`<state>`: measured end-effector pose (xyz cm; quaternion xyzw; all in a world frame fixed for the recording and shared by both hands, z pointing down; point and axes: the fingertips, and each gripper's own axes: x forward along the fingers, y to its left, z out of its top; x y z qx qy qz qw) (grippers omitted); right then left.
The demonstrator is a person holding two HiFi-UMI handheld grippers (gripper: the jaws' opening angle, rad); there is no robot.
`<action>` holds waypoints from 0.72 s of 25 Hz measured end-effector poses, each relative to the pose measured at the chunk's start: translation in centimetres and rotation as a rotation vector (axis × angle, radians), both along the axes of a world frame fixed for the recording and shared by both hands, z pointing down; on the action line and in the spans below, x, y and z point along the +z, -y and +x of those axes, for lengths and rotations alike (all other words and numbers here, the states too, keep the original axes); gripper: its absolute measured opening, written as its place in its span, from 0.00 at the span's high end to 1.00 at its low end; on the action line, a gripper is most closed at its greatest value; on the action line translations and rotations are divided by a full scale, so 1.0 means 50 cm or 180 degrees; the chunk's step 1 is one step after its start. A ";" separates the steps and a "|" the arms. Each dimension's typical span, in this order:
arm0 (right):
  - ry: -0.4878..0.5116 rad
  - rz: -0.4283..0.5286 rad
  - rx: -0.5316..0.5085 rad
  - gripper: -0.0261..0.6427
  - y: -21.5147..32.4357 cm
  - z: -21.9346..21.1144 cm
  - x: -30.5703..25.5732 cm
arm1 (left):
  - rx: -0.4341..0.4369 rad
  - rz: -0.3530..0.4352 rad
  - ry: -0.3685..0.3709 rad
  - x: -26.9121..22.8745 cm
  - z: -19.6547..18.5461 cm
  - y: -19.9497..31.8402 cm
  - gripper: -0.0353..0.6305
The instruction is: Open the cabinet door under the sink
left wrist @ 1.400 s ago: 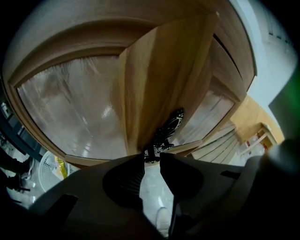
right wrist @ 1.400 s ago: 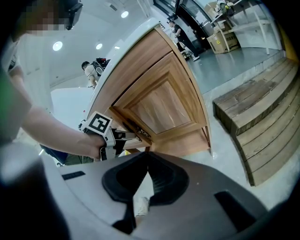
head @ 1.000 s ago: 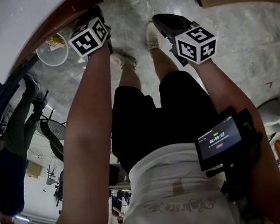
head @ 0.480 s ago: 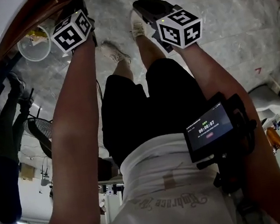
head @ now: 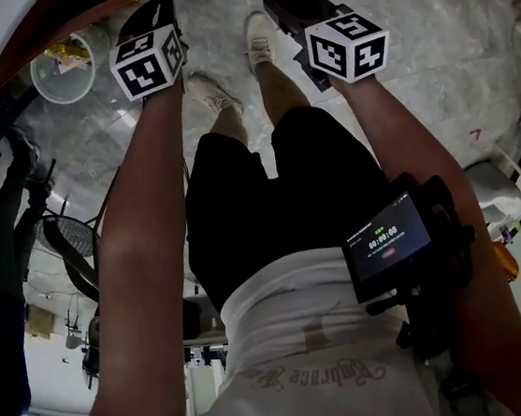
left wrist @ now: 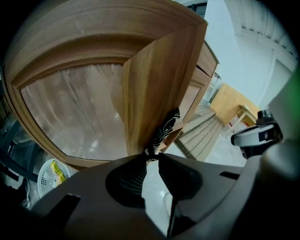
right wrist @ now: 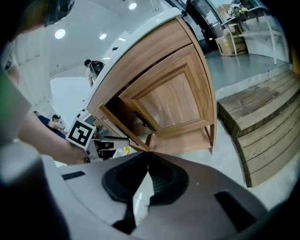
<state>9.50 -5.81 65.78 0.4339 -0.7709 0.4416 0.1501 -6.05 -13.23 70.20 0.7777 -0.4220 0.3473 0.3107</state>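
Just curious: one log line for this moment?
left gripper: shut on door handle | cabinet door: part open | right gripper: shut, empty

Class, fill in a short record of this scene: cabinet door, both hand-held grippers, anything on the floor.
cabinet door: swung partly open
door handle: dark, ornate, on the door
left hand-held gripper: closed on the door handle
right hand-held gripper: shut, empty, touching nothing
second door: looks closed
white basket: on the floor
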 end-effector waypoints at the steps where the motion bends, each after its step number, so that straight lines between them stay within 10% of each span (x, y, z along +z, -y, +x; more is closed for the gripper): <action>1: -0.0002 -0.0007 0.0004 0.94 -0.001 0.000 0.002 | 0.0048 -0.0002 -0.0007 0.001 0.003 -0.006 0.82; 18: -0.0097 -0.0046 -0.0164 0.94 -0.110 -0.192 -0.028 | 0.1082 -0.0007 -0.0020 -0.013 -0.127 -0.177 0.82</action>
